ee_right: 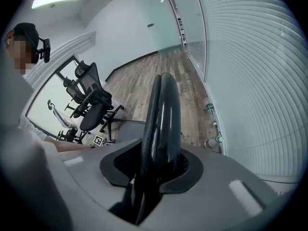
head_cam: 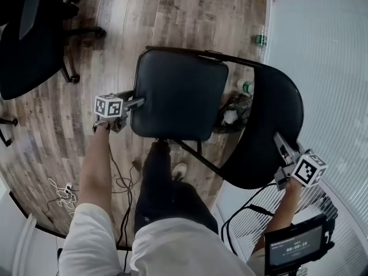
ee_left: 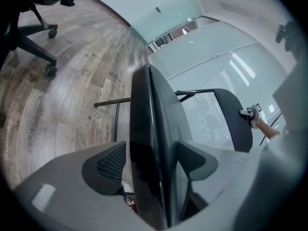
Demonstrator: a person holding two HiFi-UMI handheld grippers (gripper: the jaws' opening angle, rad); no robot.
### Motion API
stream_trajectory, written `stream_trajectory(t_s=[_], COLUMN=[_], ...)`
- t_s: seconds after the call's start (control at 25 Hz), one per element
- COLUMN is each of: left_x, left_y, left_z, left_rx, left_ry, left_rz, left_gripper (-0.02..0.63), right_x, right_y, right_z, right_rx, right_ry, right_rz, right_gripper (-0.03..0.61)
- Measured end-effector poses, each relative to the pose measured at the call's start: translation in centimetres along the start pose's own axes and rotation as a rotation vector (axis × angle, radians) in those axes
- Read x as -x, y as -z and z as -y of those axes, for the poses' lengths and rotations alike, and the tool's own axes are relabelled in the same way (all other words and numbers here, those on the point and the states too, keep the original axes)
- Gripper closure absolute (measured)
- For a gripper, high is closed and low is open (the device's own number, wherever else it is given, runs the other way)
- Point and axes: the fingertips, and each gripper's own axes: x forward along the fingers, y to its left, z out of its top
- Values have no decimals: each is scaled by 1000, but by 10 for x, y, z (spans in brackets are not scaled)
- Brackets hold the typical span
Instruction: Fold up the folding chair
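- Filling the middle of the frame above the wood floor (head_cam: 161, 16), the folding chair (head_cam: 202, 105) is unfolded: seat (head_cam: 172, 91) left, backrest (head_cam: 267, 125) right.
- Left tongs (head_cam: 138, 102) gape apart at the seat's left edge — the edge lies between them, unclamped.
- Right tongs (head_cam: 280, 140), lower right, are clamped on the backrest's rim.
- An office chair (head_cam: 29, 39) sits upper left.

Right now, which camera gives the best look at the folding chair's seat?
The head view: the whole seat shows from above. The left gripper view sees it only edge-on, between the open jaws of the left gripper. The right gripper view shows mainly the backrest, little of the seat.
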Motion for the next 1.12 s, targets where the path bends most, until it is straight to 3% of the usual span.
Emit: stream_trajectory(t_s=[0.28, 0.4, 0.68, 0.92, 1.12], left_x=[-1, 1, -3, -5, -2], left_y=[0, 0, 1, 0, 4], left_z=[3, 9, 3, 6, 6], left_rx=[99, 140, 141, 189, 207], left_ry=[133, 164, 114, 116, 94], left_rz=[16, 48, 119, 63, 64], left_gripper=[273, 305, 293, 293, 291], right_x=[2, 3, -4, -6, -8], right_y=[-3, -5, -1, -6, -6], right_z=[-11, -14, -7, -10, -14], right_rx=[-5, -2, 5, -2, 2], right_ry=[-29, -30, -29, -65, -73], right_rz=[-29, -32, -38, -67, -69], right_gripper=[486, 488, 488, 503, 506])
